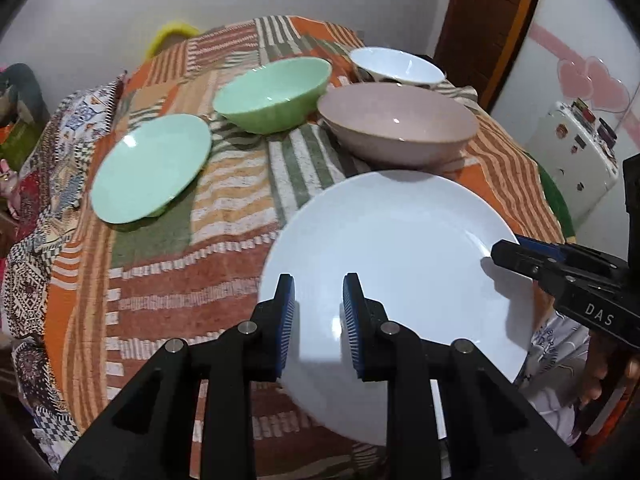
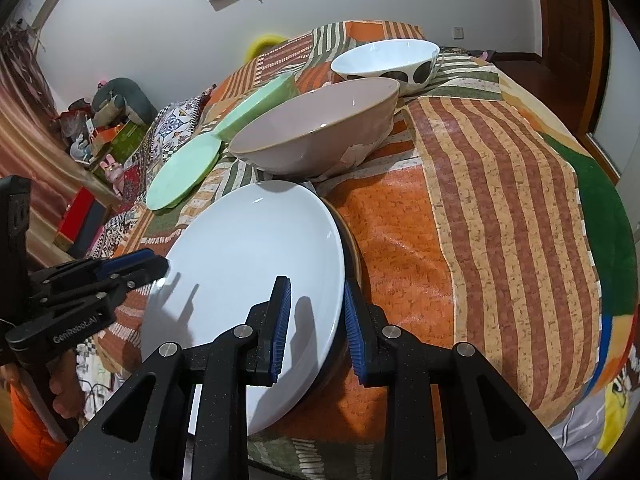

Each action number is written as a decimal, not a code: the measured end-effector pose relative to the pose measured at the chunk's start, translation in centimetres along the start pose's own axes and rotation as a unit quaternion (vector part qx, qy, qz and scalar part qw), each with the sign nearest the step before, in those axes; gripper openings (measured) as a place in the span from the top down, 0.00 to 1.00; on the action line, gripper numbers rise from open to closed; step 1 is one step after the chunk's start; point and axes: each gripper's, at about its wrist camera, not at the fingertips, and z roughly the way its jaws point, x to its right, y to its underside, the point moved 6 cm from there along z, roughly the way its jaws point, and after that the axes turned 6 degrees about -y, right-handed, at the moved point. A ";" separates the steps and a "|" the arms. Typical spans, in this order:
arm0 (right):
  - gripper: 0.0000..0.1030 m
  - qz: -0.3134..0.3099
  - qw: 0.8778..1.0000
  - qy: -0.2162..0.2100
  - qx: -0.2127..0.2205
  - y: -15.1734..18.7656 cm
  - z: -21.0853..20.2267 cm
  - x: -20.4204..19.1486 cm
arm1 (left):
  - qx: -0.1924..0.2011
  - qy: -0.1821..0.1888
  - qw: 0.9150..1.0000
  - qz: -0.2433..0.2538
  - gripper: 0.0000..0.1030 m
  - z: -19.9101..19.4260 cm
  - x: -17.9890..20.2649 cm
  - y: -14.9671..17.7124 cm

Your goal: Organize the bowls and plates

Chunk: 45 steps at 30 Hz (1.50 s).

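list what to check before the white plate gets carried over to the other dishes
1. Right tongs on the white plate rim: ok, the pads clamp the edge.
2. Left tongs on the opposite rim: ok, the pads straddle the edge.
3. Dark plate underneath is free of the white plate: cannot tell, it is mostly hidden.
4. Pink bowl is clear of the plate's far rim: cannot tell, they look very close.
5. Green plate has nothing on top: ok.
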 end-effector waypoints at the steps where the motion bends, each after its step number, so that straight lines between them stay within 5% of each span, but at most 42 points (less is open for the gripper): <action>1: 0.76 0.000 1.000 0.001 0.001 0.0 0.0 0.0 | 0.002 0.000 1.000 -0.005 0.76 -0.2 -0.4 0.0; 10: 0.76 -0.037 0.997 0.054 0.033 -1.2 -1.4 -0.3 | 0.004 -0.009 0.999 -0.047 0.76 -0.6 -3.8 0.5; 17: 0.74 -0.051 0.998 0.031 0.034 -2.6 -1.4 -2.2 | 0.035 -0.020 0.996 -0.074 0.74 -2.4 -6.6 -0.1; 24: 0.66 -0.085 0.995 -0.005 0.050 -5.5 -0.8 -6.8 | 0.091 -0.042 0.990 -0.100 0.51 -5.4 -10.9 -1.5; 32: 0.57 -0.112 0.991 -0.036 0.059 -8.6 1.6 -11.7 | 0.122 -0.078 0.981 -0.130 0.39 -6.8 -17.5 -3.3; 36: 0.53 -0.122 0.990 -0.042 0.047 -9.9 3.9 -13.3 | 0.116 -0.091 0.978 -0.149 0.30 -5.7 -21.0 -4.1; 45: 0.53 -0.128 0.991 -0.035 -0.018 -12.2 10.5 -14.7 | 0.066 -0.091 0.980 -0.165 0.30 1.1 -25.9 -5.2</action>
